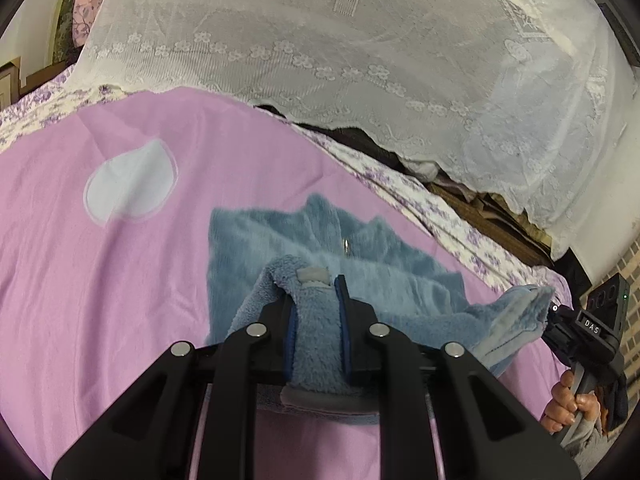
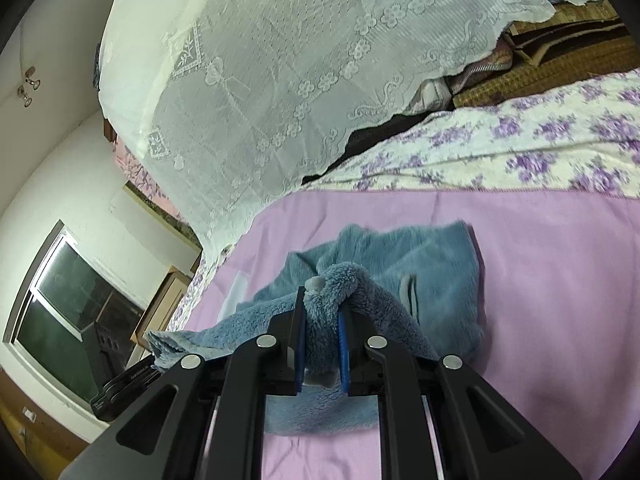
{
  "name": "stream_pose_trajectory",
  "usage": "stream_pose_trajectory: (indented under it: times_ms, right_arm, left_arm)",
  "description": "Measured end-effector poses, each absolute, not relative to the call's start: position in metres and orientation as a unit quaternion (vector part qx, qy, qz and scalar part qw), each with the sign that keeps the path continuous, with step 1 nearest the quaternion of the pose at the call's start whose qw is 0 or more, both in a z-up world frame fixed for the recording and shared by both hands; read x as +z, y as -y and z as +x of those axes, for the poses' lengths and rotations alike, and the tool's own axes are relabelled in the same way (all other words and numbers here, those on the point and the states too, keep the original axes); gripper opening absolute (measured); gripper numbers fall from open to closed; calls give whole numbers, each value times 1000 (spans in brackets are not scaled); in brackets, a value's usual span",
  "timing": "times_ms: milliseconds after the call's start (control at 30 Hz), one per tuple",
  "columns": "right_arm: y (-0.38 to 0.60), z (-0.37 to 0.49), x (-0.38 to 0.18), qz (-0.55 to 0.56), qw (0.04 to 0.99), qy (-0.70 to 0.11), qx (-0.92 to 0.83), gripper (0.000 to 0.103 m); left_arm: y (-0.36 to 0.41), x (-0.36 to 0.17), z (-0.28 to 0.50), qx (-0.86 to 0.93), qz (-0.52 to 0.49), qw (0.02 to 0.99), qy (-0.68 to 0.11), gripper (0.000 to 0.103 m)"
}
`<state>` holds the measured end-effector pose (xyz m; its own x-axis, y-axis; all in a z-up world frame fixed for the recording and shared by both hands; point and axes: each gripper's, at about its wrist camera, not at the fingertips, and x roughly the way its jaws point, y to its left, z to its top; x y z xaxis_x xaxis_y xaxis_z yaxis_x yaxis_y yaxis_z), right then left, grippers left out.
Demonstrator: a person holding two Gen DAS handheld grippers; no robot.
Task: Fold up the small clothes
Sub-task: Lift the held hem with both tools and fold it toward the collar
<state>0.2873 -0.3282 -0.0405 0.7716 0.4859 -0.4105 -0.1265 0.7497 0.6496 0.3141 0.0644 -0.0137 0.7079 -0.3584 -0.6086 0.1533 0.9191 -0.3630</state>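
The blue fleece garment (image 1: 280, 240) lies on the pink sheet (image 1: 100, 280) of the bed, its far part spread flat and its near edge lifted off the sheet. The left claw (image 1: 318, 312) is pinching one bunched corner of that edge between its blue pads, a grey trim tab poking out above them. The right claw (image 2: 322, 320) is pinching the other corner in the same way; seen from the left wrist it appears at the far right, with a hand (image 1: 568, 404) on its grip.

By my reading, the fold is at its start: both corners are gripped and raised, but the near half is not yet laid over the far half. What remains is carrying the edge across, setting it down square, releasing, and any further folds.

Beyond the sheet are a purple floral quilt (image 2: 520, 148) and a white lace cover (image 1: 320, 40).
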Motion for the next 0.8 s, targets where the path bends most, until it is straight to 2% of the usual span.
stream_pose_trajectory:
  times_ms: [233,700,800]
  right_arm:
    - [331,326,-37,322,891,-278,159,13]
    - [333,389,-80,336,877,-317,130,13]
    - [337,397,-89,341,876,-320,119,14]
  left_arm:
    - [-62,-9,351,-130,-156,915,-348,15]
    - [-59,-61,407,-94,-154,901,-395,16]
    - [-61,-70,415,-80,-152,900,-400,19]
